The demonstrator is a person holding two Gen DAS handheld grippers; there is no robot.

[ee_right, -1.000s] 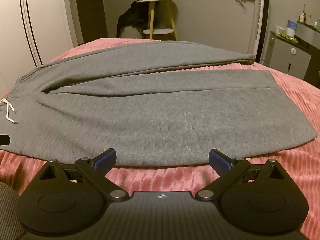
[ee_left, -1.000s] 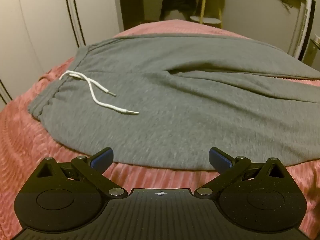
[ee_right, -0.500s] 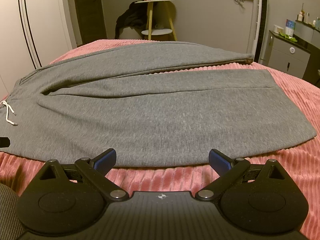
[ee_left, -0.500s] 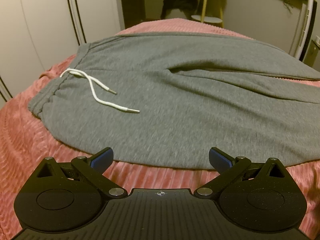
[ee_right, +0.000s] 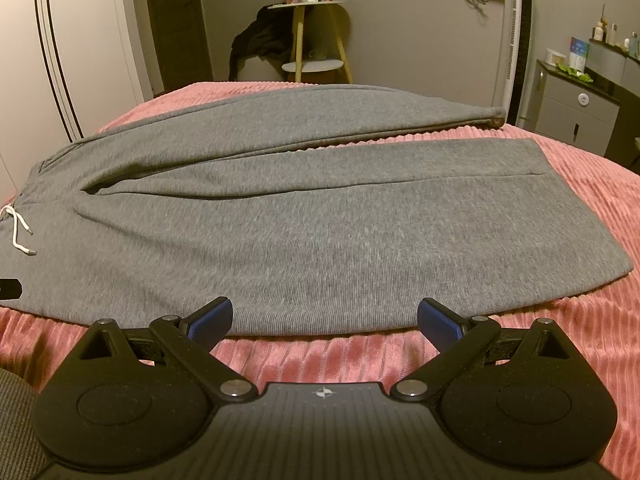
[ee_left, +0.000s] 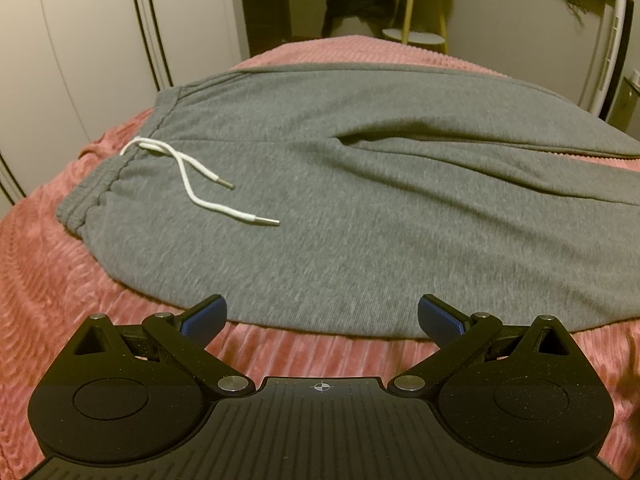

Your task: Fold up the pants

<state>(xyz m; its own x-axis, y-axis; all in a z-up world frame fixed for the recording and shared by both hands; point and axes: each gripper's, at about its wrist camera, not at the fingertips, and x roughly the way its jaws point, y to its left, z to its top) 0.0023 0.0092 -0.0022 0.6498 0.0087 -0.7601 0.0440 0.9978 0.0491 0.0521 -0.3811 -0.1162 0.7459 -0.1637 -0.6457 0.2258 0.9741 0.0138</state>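
Grey sweatpants (ee_left: 360, 200) lie flat on a pink ribbed bedspread (ee_left: 48, 280), waistband to the left, legs running right. A white drawstring (ee_left: 192, 184) lies loose near the waistband. My left gripper (ee_left: 322, 316) is open and empty, just in front of the near edge of the hip area. In the right wrist view the pants (ee_right: 340, 224) show both legs, the near leg's cuff at right. My right gripper (ee_right: 324, 318) is open and empty, just in front of the near leg's edge. The drawstring also shows at far left in the right wrist view (ee_right: 18, 232).
A white wardrobe (ee_left: 80, 40) stands to the left of the bed. A small wooden side table (ee_right: 316, 40) with dark clothing beside it stands behind the bed. A grey drawer cabinet (ee_right: 580, 104) stands at right. The bedspread (ee_right: 580, 320) extends around the pants.
Both grippers have drifted slightly; the views have shifted a little relative to the pants. Both stay open and empty. The pants have not moved.
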